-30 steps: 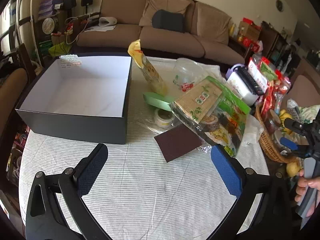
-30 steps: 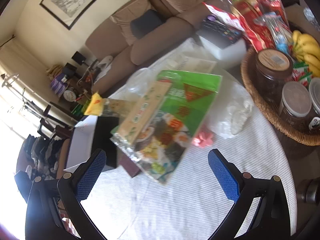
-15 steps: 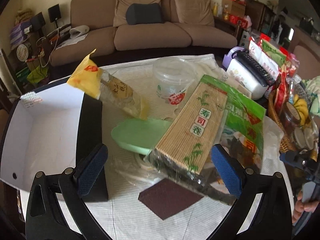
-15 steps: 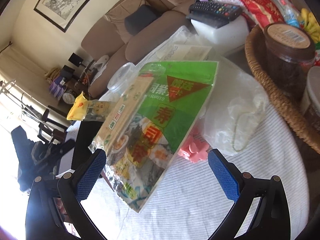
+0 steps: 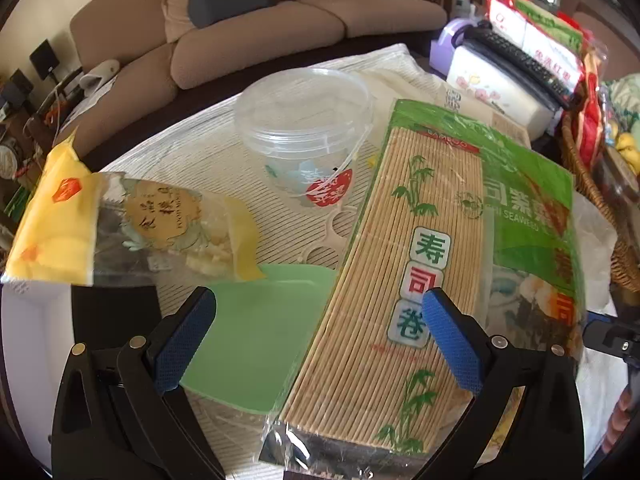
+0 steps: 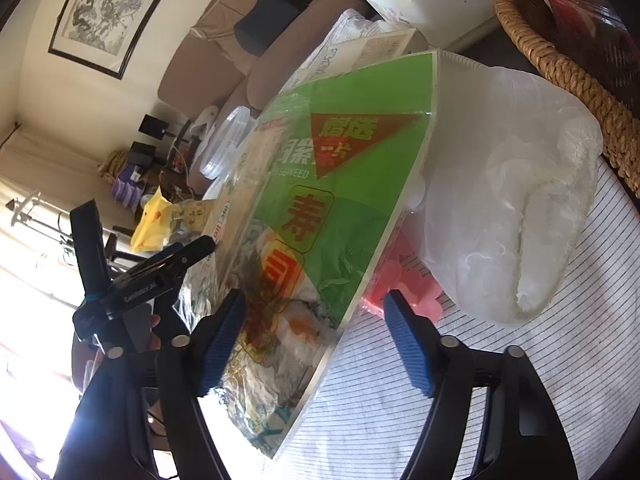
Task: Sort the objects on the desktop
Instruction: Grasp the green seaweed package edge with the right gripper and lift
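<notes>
Sushi kit pack (image 5: 440,264) lies tilted over the green lid (image 5: 256,336), mid-table, nothing sorted that you can see. Your left gripper (image 5: 316,340) and right gripper (image 6: 316,340) both gape wide around its near edge, gripping nothing. Snack bag (image 5: 132,228) and clear tub (image 5: 304,136) wait too.

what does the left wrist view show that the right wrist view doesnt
Only the left wrist view shows the green lid and the bamboo rolling mat face-on. Only the right wrist view shows the pink item, the crumpled clear bag and the framed painting. Both show the green seaweed pack, the yellow snack bag and the clear tub.
</notes>
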`<state>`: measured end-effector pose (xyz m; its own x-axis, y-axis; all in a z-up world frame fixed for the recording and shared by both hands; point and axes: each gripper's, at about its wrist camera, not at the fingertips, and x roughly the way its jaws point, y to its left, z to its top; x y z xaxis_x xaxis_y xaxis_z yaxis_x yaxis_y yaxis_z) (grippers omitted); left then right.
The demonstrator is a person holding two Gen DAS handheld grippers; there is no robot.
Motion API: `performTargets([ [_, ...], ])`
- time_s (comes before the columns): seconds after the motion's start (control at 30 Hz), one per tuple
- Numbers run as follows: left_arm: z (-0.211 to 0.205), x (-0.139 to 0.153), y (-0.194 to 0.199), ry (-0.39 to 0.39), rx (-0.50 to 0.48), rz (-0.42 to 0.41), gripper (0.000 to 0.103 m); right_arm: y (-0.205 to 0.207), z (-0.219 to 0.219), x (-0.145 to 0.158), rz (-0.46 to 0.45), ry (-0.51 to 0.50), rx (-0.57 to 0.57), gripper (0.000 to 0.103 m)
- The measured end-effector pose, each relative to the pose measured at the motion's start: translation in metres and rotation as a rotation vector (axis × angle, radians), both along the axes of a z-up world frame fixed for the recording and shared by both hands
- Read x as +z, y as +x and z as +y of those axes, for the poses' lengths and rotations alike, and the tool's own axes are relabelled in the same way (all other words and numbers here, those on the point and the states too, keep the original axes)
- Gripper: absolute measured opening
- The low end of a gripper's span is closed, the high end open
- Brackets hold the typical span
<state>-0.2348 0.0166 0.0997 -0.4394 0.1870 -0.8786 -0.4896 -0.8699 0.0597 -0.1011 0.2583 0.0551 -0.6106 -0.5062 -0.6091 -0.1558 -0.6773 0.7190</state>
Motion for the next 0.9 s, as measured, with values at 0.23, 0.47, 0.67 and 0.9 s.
performTargets([
  [0.23, -0.004, -0.007, -0.005, 0.214, -0.113, -0.187, 0.098, -0.004, -0.006, 0.008, 0.034, 0.064, 0.012, 0.051],
  [0.47, -0.011, -0.003, 0.01, 0.268, -0.109, -0.19, 0.065, -0.004, -0.009, 0.017, 0.083, 0.148, 0.023, 0.045],
  [0.67, -0.019, 0.017, 0.029, 0.375, -0.108, -0.189, 0.062, 0.006, -0.023, 0.043, 0.167, 0.281, 0.041, 0.045],
  [0.9, -0.026, 0.021, 0.065, 0.493, -0.146, -0.278, 0.062, 0.028, -0.029, 0.055, 0.184, 0.297, 0.105, 0.037],
])
